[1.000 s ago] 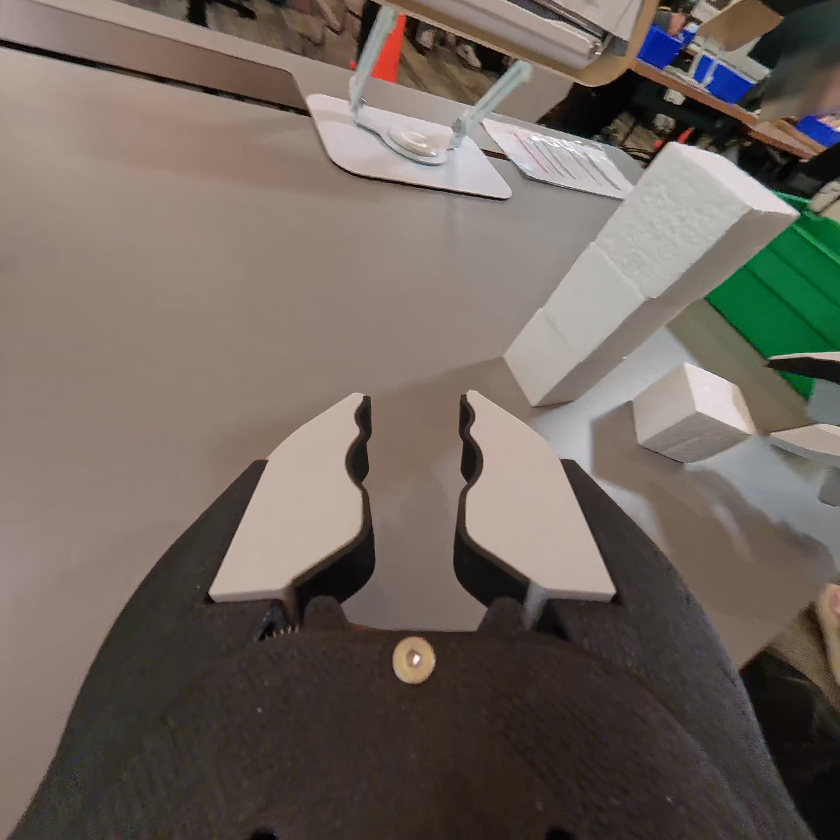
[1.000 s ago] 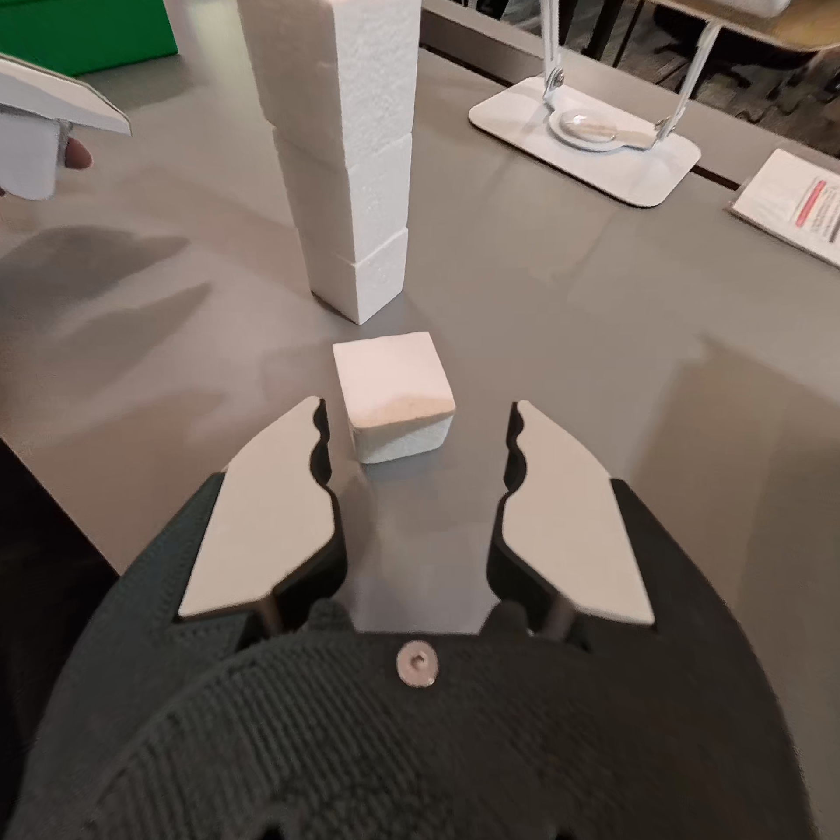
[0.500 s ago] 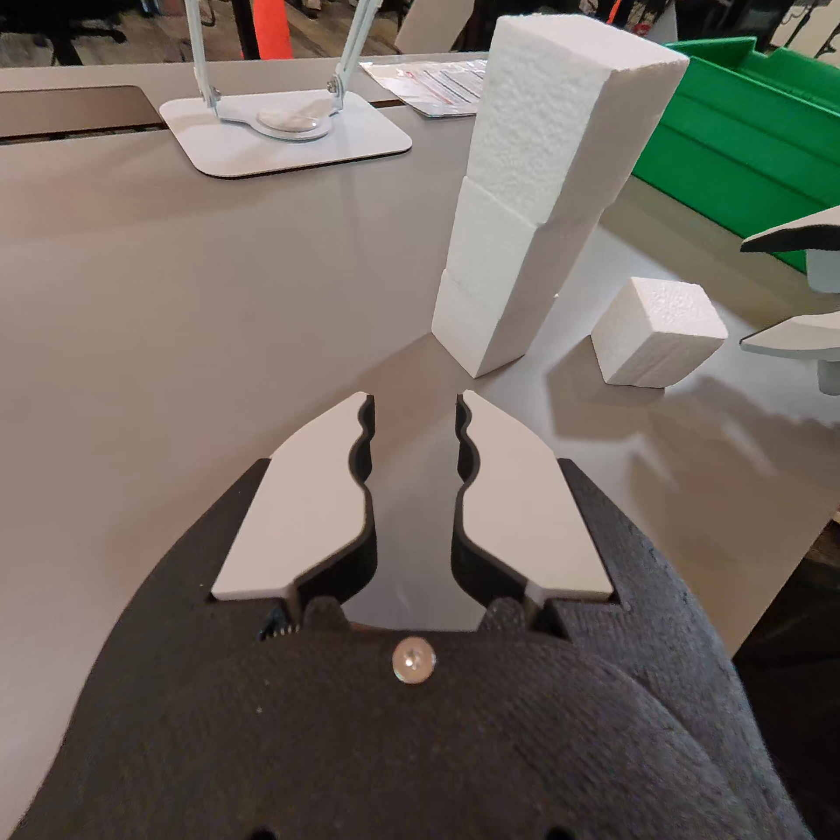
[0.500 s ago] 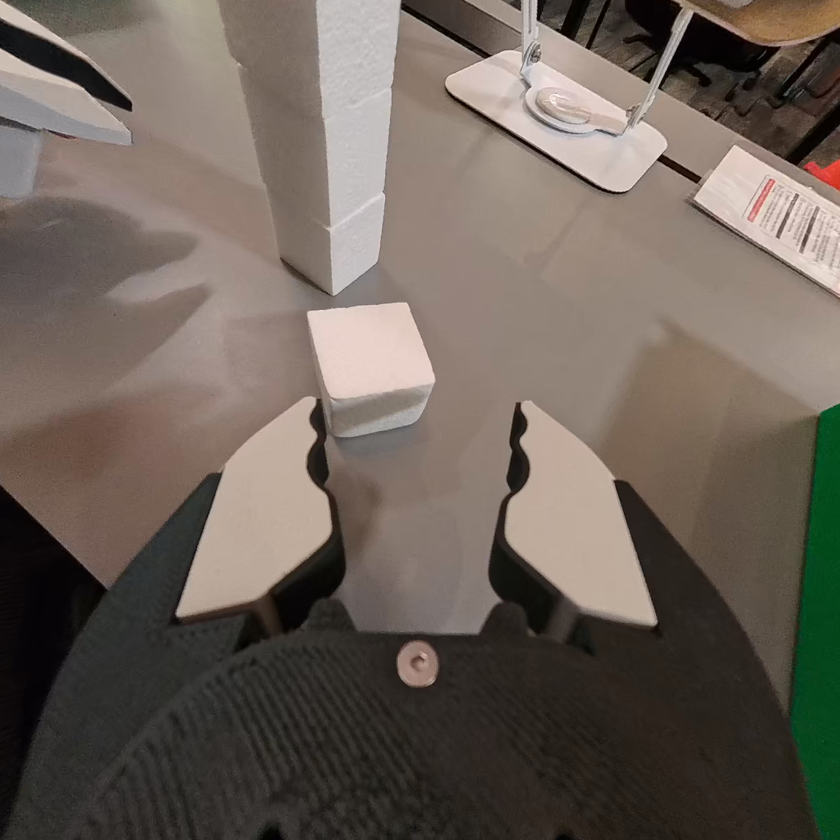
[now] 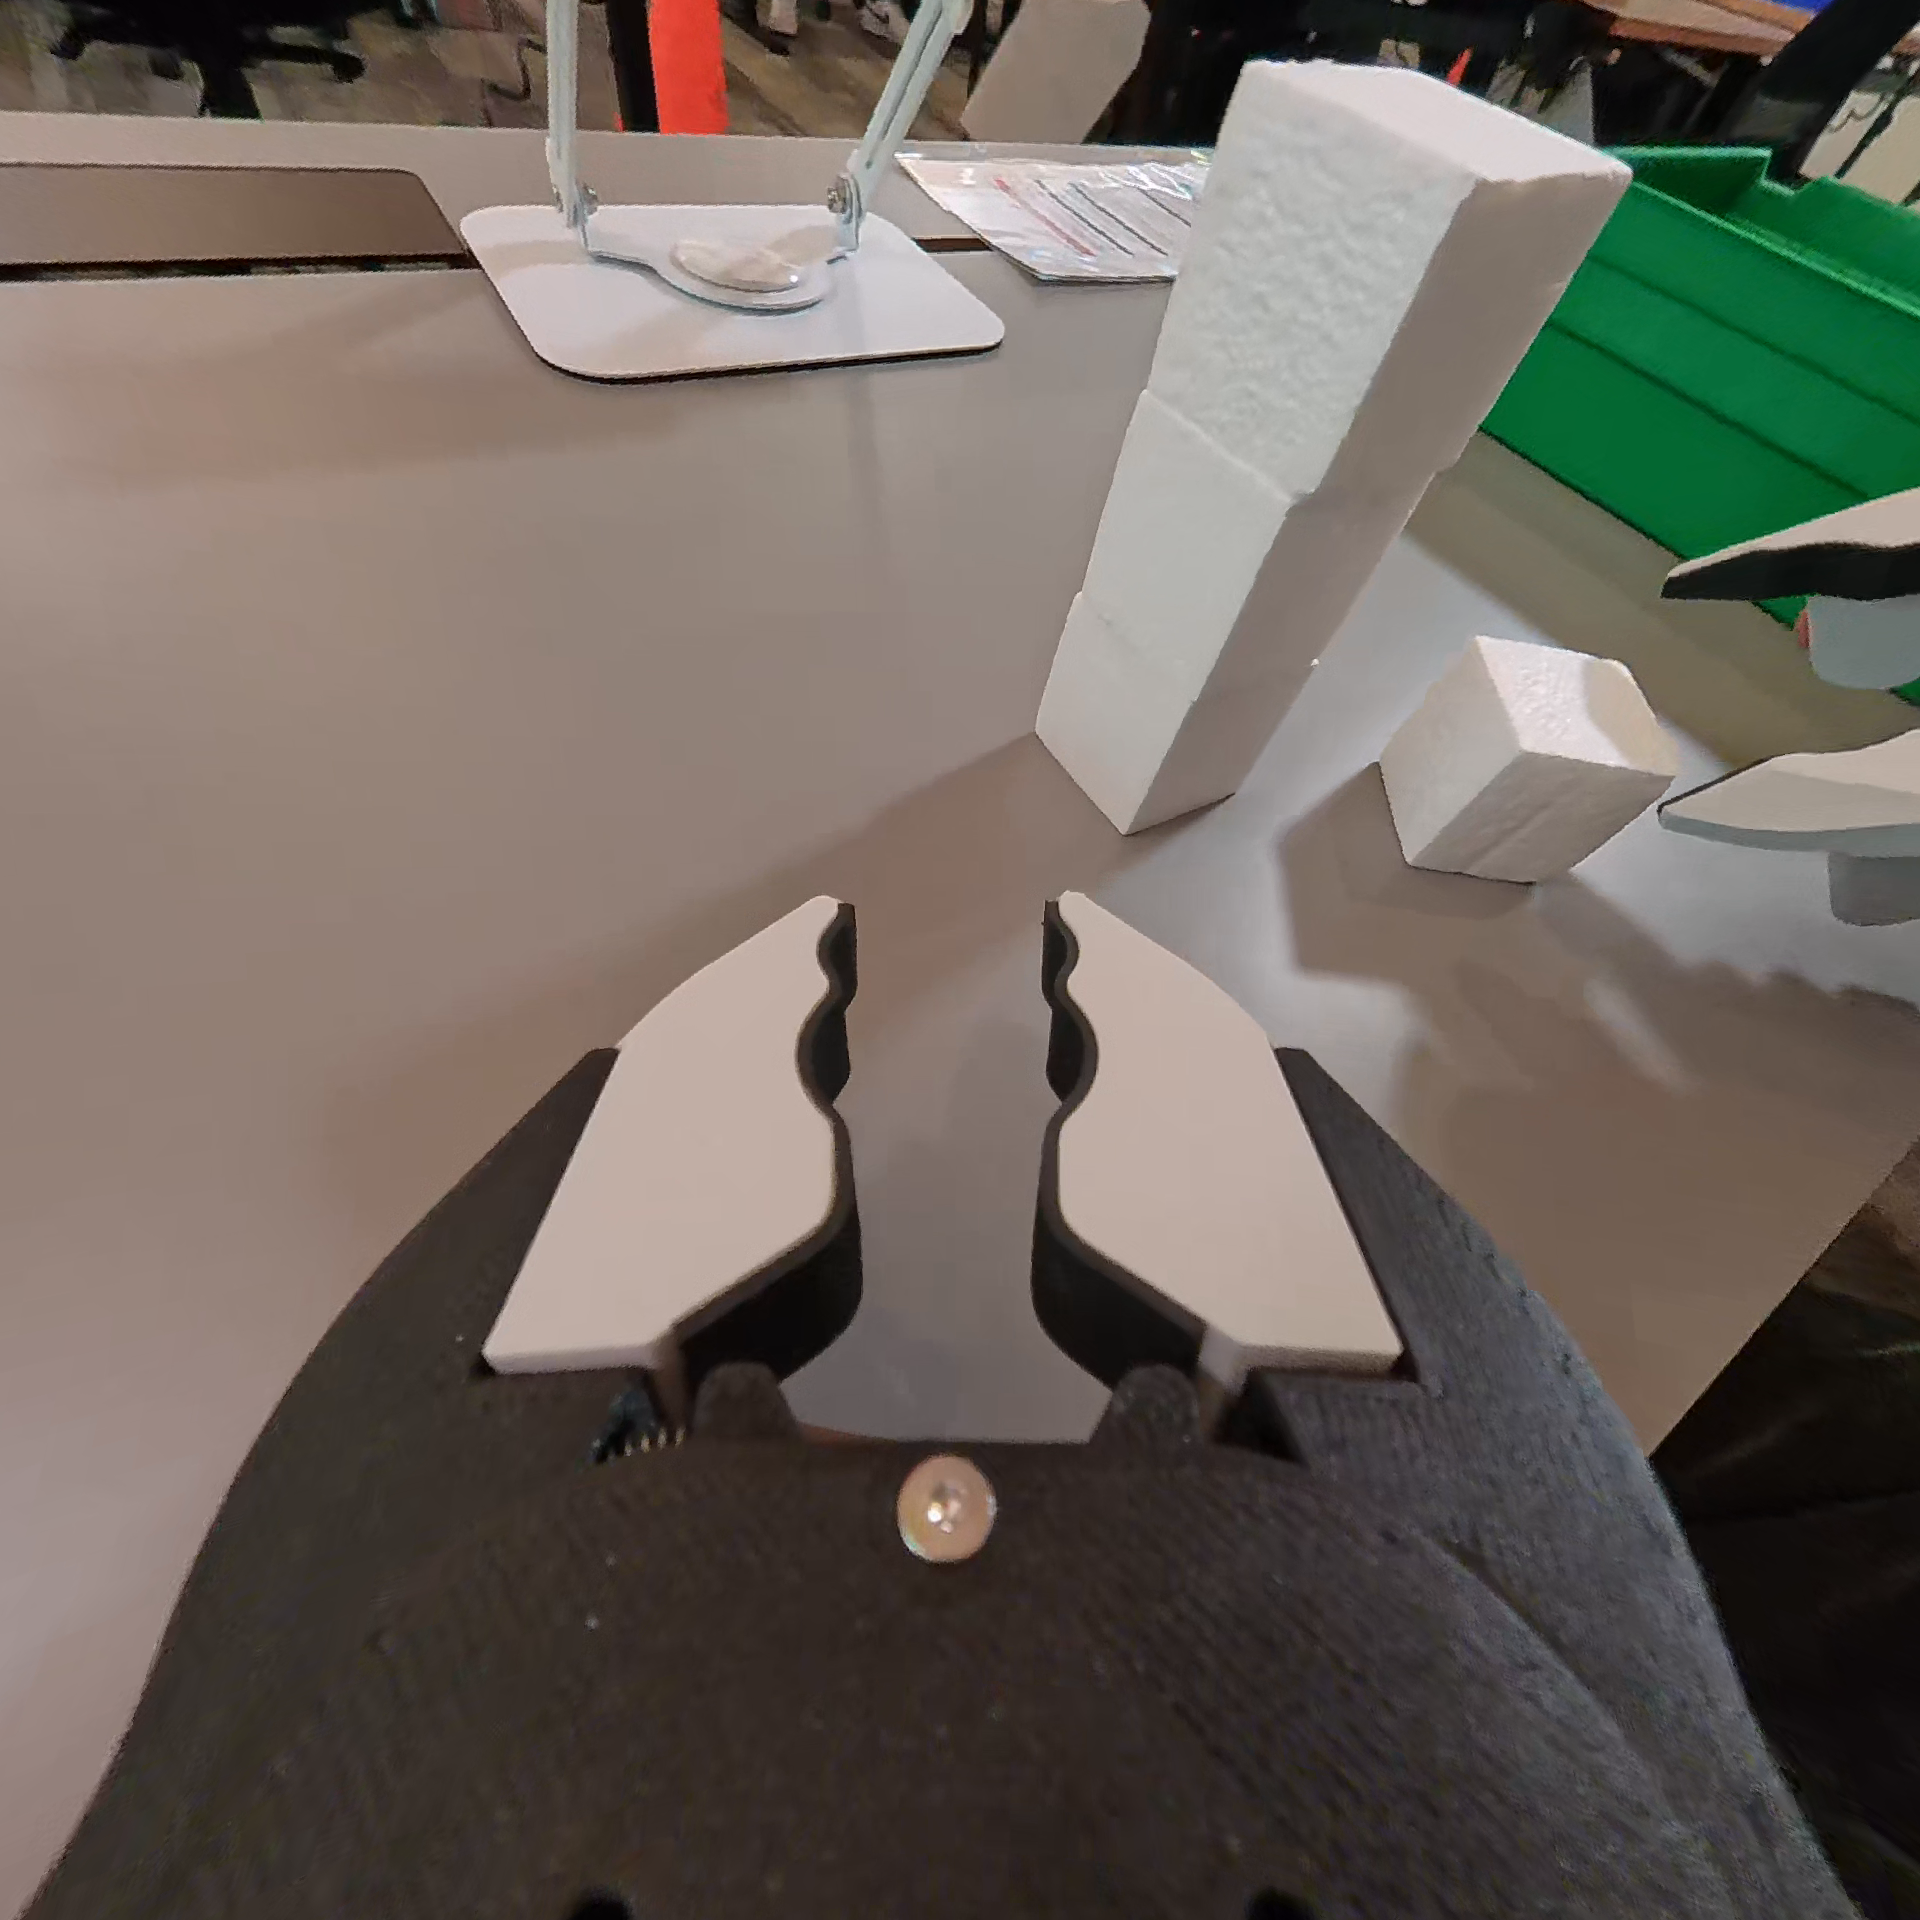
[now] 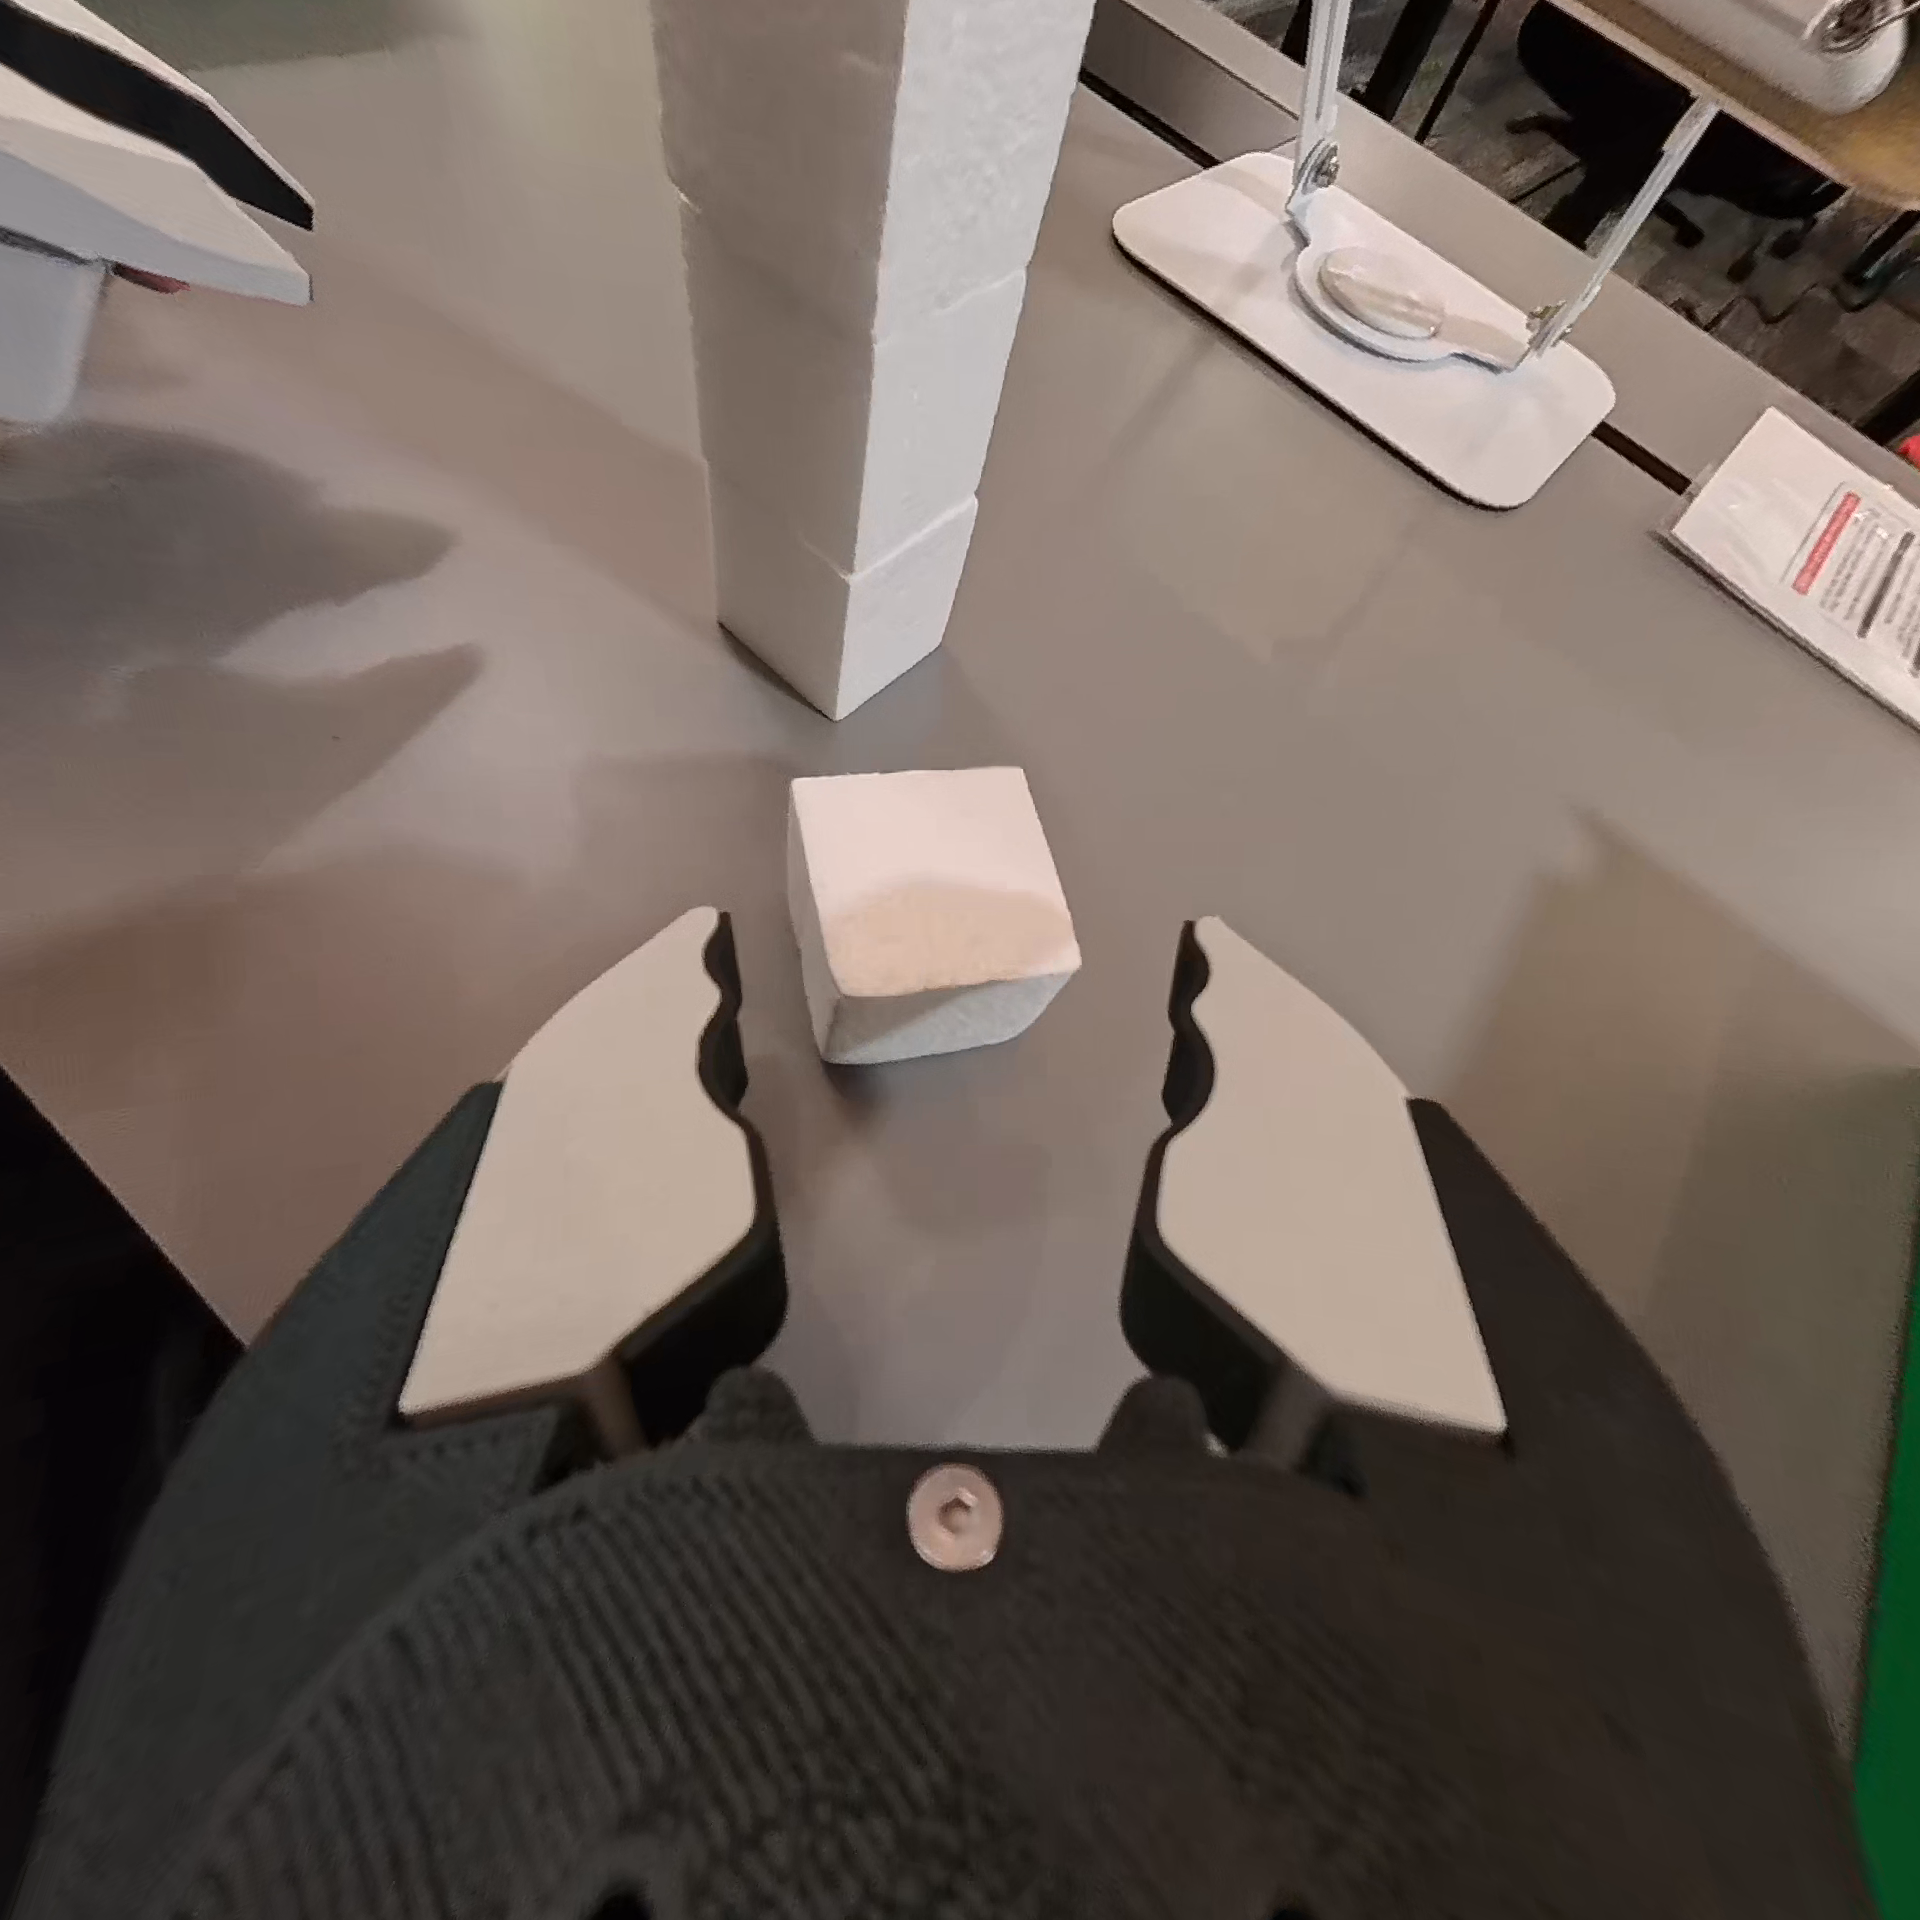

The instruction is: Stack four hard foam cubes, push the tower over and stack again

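Right gripper (image 6: 956, 935) gapes near a loose block (image 6: 925, 925); left gripper (image 5: 948, 914), released, empty; only its view shows the tower (image 5: 1278, 436) top.

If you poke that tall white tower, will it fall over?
Probably, yes. The foam tower is tall and narrow, made of separate white blocks stacked on the grey table, with seams showing, so a sideways push would likely topple it. The blocks look like light foam, so they would probably tumble softly and not break. The loose block nearby sits low and looks steadier.

Workshop, grey worktable (image 5: 416, 623), green bins (image 5: 1683, 343), traffic cone (image 5: 686, 62)
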`<control>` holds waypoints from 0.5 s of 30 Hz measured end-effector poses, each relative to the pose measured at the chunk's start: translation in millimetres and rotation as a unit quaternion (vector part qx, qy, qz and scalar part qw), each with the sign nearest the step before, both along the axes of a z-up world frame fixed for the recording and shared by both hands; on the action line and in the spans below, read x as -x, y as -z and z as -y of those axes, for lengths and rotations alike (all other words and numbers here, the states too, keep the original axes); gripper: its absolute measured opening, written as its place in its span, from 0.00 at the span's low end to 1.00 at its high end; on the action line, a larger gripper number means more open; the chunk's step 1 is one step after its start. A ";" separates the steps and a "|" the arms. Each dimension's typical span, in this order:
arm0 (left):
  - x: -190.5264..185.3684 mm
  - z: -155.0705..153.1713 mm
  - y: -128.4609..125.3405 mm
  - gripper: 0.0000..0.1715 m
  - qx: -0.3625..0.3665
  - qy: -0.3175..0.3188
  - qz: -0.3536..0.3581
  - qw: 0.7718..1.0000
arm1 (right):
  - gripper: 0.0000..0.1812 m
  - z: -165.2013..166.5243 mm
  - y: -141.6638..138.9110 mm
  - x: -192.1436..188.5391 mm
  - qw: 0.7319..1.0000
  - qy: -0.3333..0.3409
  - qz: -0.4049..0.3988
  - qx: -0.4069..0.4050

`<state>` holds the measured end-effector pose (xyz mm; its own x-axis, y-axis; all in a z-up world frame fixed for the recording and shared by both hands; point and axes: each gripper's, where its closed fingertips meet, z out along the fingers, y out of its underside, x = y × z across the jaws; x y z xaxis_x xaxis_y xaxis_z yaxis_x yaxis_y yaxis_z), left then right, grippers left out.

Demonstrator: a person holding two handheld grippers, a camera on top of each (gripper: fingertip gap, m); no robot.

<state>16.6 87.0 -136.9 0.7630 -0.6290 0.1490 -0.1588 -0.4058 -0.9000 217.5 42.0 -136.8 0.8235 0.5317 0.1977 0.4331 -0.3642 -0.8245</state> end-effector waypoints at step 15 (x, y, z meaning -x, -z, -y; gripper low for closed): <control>-5.1 -0.9 0.1 0.20 0.011 0.011 0.017 1.000 | 0.43 1.3 -7.1 -4.3 0.990 -0.029 -0.129 0.043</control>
